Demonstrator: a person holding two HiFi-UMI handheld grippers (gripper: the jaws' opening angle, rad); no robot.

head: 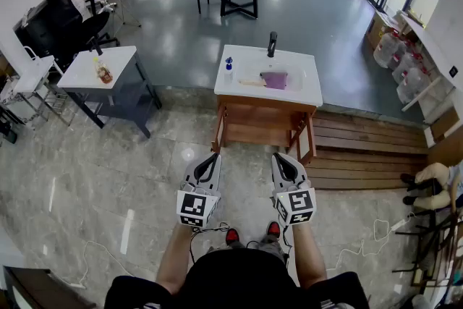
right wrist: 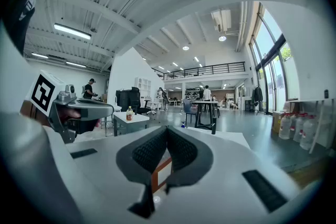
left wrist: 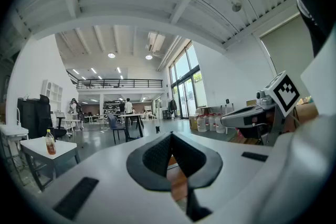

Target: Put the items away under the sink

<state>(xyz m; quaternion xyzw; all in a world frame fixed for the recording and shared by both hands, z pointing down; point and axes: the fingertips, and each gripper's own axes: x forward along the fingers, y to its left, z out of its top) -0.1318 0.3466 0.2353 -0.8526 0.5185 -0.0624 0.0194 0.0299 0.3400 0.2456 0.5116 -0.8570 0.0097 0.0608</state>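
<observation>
The sink unit (head: 311, 94) stands ahead of me, a white top on an open wooden frame (head: 264, 123). On its top are a black faucet (head: 272, 44), a small blue-capped bottle (head: 228, 69), a purple cloth (head: 274, 79) in the basin and a pale stick-like item (head: 249, 82). My left gripper (head: 210, 158) and right gripper (head: 282, 158) are held side by side well short of the sink, above the floor. Both are shut with nothing between the pads. The left gripper view shows its fingertips (left wrist: 169, 137) meeting; the right gripper view shows the same (right wrist: 167, 130), with the faucet (right wrist: 213, 126) beyond.
A white side table (head: 87, 76) with a brown bottle (head: 105, 73) stands to the left. A wooden step platform (head: 362, 148) lies right of the sink, with water jugs (head: 394, 54) behind it. Cables (head: 362, 242) trail over the floor near my feet.
</observation>
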